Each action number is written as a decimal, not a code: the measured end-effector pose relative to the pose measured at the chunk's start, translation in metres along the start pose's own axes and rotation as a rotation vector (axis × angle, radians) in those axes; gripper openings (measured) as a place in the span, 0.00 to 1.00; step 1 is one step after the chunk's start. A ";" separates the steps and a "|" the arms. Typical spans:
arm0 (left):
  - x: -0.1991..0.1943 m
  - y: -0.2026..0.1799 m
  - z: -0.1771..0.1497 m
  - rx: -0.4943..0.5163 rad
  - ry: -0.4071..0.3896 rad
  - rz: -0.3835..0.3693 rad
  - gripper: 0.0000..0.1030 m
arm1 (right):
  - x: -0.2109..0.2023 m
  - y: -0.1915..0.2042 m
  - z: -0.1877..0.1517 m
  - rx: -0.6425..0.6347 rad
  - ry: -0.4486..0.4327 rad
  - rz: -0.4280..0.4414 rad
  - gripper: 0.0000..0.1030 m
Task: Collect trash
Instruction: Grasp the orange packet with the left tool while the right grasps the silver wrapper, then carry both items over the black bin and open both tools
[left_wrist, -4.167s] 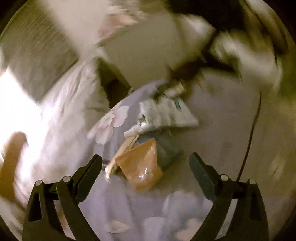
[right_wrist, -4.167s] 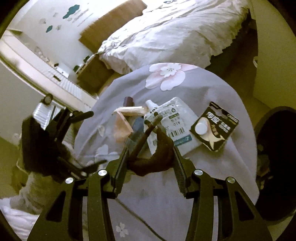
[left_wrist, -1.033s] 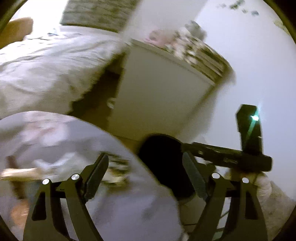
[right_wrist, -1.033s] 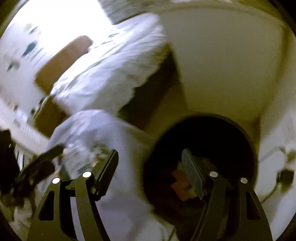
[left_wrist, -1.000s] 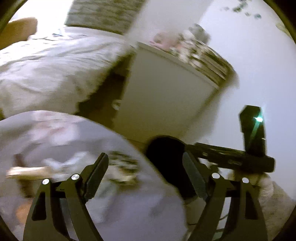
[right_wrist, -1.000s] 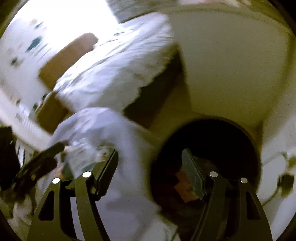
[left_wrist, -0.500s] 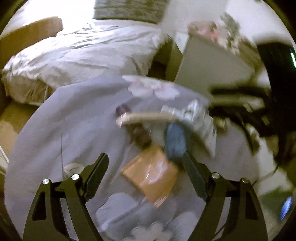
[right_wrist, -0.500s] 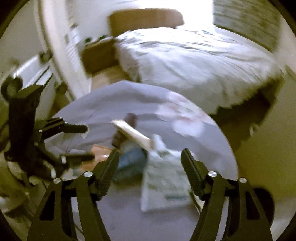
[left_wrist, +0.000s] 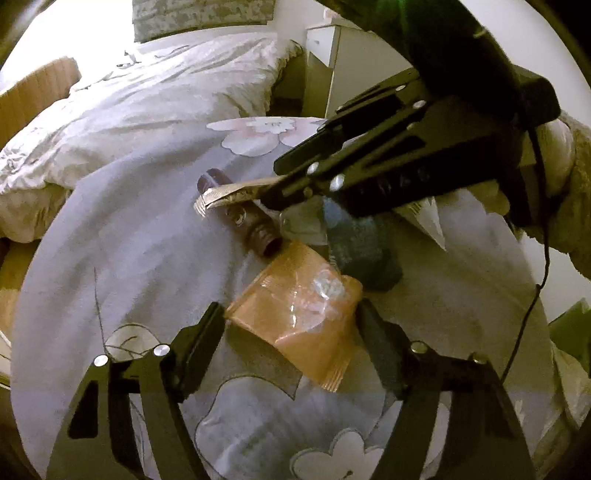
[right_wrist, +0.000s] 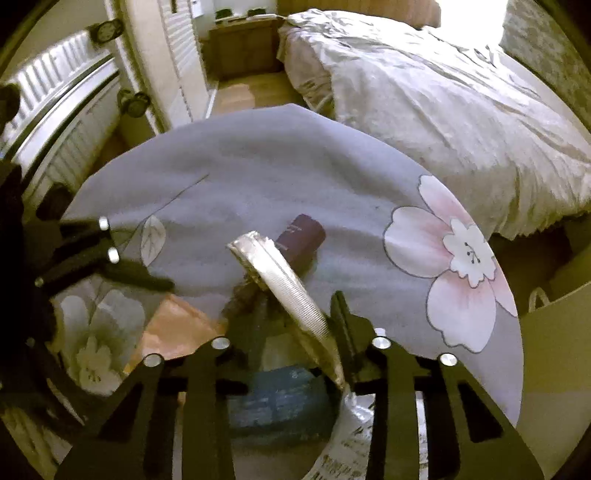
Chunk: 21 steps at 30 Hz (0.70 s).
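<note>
A round tabletop (right_wrist: 258, 177) is covered by a grey cloth with pink flower prints (right_wrist: 454, 254). Behind it stands a bed with a crumpled white duvet (right_wrist: 443, 96). A white ribbed radiator (right_wrist: 55, 110) is on the wall, and a white bedside cabinet (left_wrist: 351, 62) stands beside the bed.

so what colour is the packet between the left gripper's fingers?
Orange, with a clear glossy patch: the packet shows best in the left wrist view, between the left gripper fingers.

Both swung off the black bin, back over the grey floral cloth (left_wrist: 155, 236). Right gripper (right_wrist: 299, 314) jaws just closing around the silver wrapper (right_wrist: 280, 280), frame centre. Left gripper (left_wrist: 291, 325) narrowed slightly, now straddling the orange packet (left_wrist: 299, 314), lower centre.
</note>
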<state>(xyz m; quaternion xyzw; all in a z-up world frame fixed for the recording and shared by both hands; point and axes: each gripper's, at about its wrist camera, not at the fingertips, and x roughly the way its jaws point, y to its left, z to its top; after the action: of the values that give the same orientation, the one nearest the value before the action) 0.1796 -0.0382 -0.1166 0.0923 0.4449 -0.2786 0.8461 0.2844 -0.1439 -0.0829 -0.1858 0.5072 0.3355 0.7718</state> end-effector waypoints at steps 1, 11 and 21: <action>0.000 0.000 0.000 -0.003 -0.003 -0.004 0.66 | -0.001 -0.002 -0.001 0.014 -0.003 0.005 0.26; -0.022 0.018 0.002 -0.135 -0.079 -0.011 0.28 | -0.046 -0.023 -0.016 0.193 -0.141 0.093 0.13; -0.051 0.011 0.009 -0.170 -0.138 -0.015 0.27 | -0.126 -0.062 -0.056 0.420 -0.297 0.201 0.13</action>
<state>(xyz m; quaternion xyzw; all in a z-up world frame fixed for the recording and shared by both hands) 0.1690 -0.0127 -0.0710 -0.0023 0.4083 -0.2518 0.8774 0.2590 -0.2645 0.0052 0.0809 0.4629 0.3212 0.8222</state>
